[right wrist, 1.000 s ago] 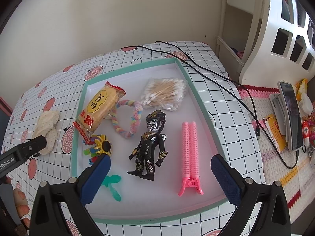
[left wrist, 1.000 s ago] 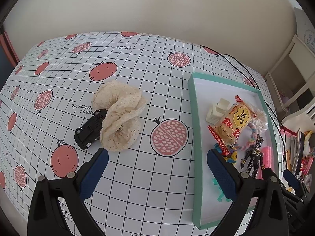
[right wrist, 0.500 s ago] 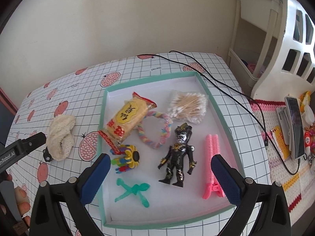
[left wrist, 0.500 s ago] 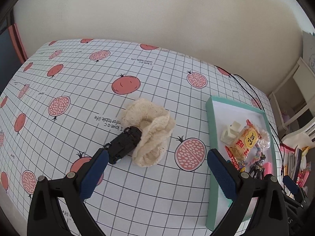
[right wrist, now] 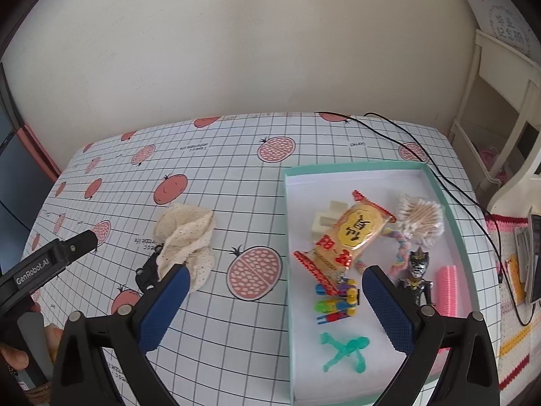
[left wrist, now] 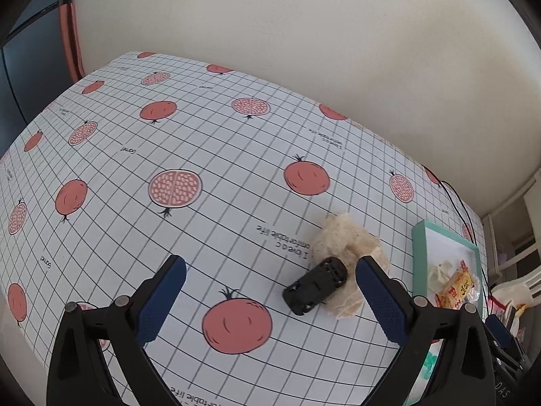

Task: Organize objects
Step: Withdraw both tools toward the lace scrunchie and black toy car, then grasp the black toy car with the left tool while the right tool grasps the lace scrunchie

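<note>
A black toy car [left wrist: 314,286] lies on the pomegranate-print tablecloth, touching a crumpled cream cloth [left wrist: 345,240] behind it. My left gripper [left wrist: 269,267] is open and empty; the car sits just inside its right finger. In the right wrist view the cloth [right wrist: 186,233] partly covers the car [right wrist: 148,270]. My right gripper [right wrist: 274,272] hangs open and empty above the left rim of the teal tray [right wrist: 287,237]. The tray holds a snack packet [right wrist: 351,237], cotton swabs [right wrist: 421,218], a black figure [right wrist: 417,277], a pink roller [right wrist: 446,287] and a green figure [right wrist: 345,348].
A black cable [right wrist: 439,176] runs across the table behind the tray. White shelving [right wrist: 500,108] stands at the right, with a phone and clutter on a knitted mat [right wrist: 510,270]. A hand [right wrist: 13,352] holds the left gripper's black frame [right wrist: 50,260].
The left wrist view has swung left, so the car and cloth now sit at its right. The right gripper has shifted left and back, with the tray now on its right. Both stay open.
</note>
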Tool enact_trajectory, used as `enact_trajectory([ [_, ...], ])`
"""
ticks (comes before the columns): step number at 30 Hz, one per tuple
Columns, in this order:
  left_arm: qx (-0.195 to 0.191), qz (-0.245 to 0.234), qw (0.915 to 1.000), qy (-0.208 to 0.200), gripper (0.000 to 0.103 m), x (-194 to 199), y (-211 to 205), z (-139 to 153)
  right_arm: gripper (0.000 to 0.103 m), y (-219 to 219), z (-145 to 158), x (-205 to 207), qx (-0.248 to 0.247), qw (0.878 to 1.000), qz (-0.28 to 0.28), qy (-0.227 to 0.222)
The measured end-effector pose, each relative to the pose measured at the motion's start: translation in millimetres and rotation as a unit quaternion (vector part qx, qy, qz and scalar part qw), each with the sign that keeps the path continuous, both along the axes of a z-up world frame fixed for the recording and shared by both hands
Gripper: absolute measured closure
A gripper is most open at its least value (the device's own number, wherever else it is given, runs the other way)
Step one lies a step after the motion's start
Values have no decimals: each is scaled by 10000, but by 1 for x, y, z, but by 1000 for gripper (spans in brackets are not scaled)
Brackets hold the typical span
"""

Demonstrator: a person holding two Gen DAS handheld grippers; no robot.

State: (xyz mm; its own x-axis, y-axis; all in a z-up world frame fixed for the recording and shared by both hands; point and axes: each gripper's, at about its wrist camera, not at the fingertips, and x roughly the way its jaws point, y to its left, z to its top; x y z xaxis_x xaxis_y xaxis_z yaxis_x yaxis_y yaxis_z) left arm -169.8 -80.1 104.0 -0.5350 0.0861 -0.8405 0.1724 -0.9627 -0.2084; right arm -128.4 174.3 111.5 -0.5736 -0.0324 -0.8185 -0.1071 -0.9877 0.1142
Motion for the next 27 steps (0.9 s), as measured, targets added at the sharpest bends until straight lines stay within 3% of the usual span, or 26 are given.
enact_trajectory([
  [11,71,174,9998,-53,3,-4,-29,-10,0,-41,-7,-21,-219,9995,241,-54],
  [21,39,-273,9991,-329,3,-14,-7,-34,0,-46,-25,-42,-444,9985,235,-211],
  [27,-166,-543,9972,-482,3,-17,8,-48,1,-49,-43,-55,-545,9977,221,-333],
])
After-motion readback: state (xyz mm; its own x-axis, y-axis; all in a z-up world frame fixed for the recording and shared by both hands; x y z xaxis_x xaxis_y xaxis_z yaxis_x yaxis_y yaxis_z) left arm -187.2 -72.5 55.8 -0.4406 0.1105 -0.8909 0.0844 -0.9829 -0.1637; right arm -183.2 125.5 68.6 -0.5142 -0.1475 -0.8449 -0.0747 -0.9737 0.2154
